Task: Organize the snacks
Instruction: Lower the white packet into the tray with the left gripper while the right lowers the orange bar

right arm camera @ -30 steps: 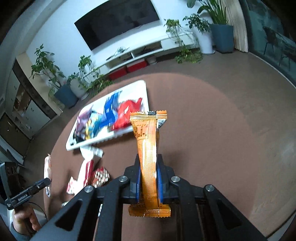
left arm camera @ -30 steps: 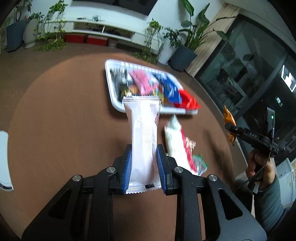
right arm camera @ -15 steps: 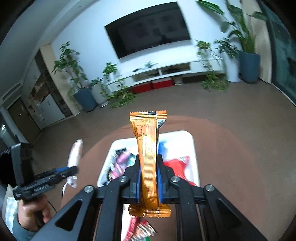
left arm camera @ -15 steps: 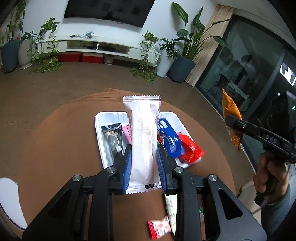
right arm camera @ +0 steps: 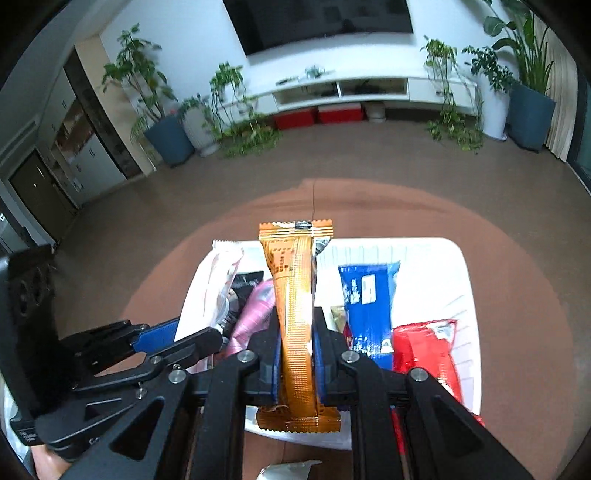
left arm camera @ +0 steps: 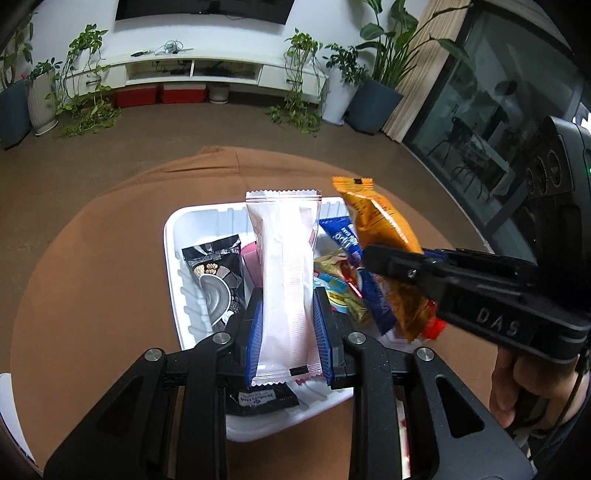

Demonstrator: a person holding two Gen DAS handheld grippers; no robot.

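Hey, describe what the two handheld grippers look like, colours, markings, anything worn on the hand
Both grippers, left and right, are matte black with triangular cut-outs, silver bolts and blue ribbed finger pads. The right one bears raised "DAS" lettering. A thin black cable loops by the hand; any sleeve is unclear.

White back wall [right arm camera: 177, 33] with a wall-mounted black TV [right arm camera: 317, 18]. Below it a long low white media console [left arm camera: 207, 70], 2 red storage boxes [left arm camera: 160, 94] under it on the floor. Brown floor [left arm camera: 221, 125] all across. Potted plants line the wall: trailing vines at left [left arm camera: 85, 92], a large leafy plant in a dark blue pot [left arm camera: 373, 103] at right. Beige curtain [left arm camera: 417, 74] beside dark glass doors [left arm camera: 498, 122]. Dark doorway and cabinets [right arm camera: 48, 173] on the far left. Round brown-covered table [left arm camera: 92, 258] in the foreground. Even, dim indoor light.
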